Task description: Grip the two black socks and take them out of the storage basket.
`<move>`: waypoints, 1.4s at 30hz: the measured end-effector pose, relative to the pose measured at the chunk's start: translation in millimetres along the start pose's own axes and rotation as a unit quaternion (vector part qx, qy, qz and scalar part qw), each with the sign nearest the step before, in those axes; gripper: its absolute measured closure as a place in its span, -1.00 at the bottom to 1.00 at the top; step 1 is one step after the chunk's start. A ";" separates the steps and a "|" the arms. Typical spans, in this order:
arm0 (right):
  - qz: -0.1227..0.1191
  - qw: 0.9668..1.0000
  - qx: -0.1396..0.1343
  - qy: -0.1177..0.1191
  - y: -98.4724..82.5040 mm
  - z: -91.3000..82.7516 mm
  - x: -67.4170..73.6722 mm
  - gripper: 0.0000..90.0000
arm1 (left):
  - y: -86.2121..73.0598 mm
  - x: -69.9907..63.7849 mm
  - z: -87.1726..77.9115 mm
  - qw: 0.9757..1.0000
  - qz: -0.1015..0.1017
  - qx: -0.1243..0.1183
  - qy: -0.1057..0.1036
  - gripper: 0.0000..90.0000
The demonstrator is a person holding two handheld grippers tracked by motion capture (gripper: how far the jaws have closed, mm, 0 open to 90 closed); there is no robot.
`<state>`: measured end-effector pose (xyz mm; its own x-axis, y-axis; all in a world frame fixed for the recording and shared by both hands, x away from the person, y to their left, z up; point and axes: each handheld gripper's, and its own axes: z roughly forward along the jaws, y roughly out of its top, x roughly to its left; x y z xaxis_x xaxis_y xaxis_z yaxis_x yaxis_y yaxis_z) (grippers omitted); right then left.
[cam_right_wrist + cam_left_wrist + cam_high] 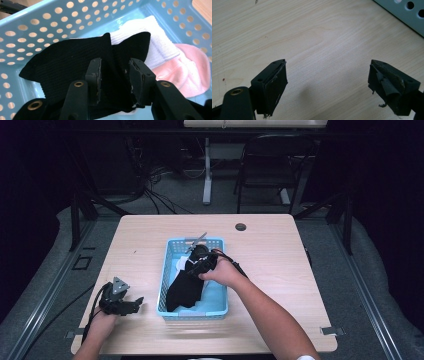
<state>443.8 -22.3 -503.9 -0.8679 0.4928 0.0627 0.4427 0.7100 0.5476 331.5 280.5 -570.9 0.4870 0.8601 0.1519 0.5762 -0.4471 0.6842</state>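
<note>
Black sock [186, 287], soft ribbed knit, lies lengthwise in a blue basket [165, 275] at mid-table.

High view: right gripper [200, 262] reaches down into the basket over the sock's far end; likely placing or releasing it there. Left gripper [127, 304] rests idle on the wooden table [270, 255], just left of the basket.

Left gripper view: jaws spread wide over bare pale wood grain, nothing between them; worn pads [274, 87], frayed at the edges.

Right gripper view: jaws part-open, straddling a raised fold of the black sock [75, 60]; pads appear not to press it. Beneath lie a white ribbed sock [157, 42] and a pink fleecy one [192, 70]. Basket wall [37, 22] is hard plastic, perforated with round holes.
</note>
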 end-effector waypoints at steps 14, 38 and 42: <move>-0.010 1.000 0.025 0.010 -1.3 -1.8 3.6 0.92 | 0.0 -0.1 0.0 1.000 -0.001 0.000 0.000 -0.65; -0.066 0.996 -0.062 -0.019 19.1 -100.7 47.0 0.94 | 0.0 -1.1 0.2 1.000 0.001 0.002 0.001 -0.65; -0.073 0.994 -0.068 -0.035 18.1 -124.7 49.9 0.94 | 0.1 -0.9 0.1 1.000 0.002 0.001 0.001 -0.65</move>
<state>380.5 -47.6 -386.7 -0.9013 0.4256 -0.0811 0.2740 0.7048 0.6544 331.1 279.6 -571.0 0.4875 0.8591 0.1558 0.5758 -0.4505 0.6823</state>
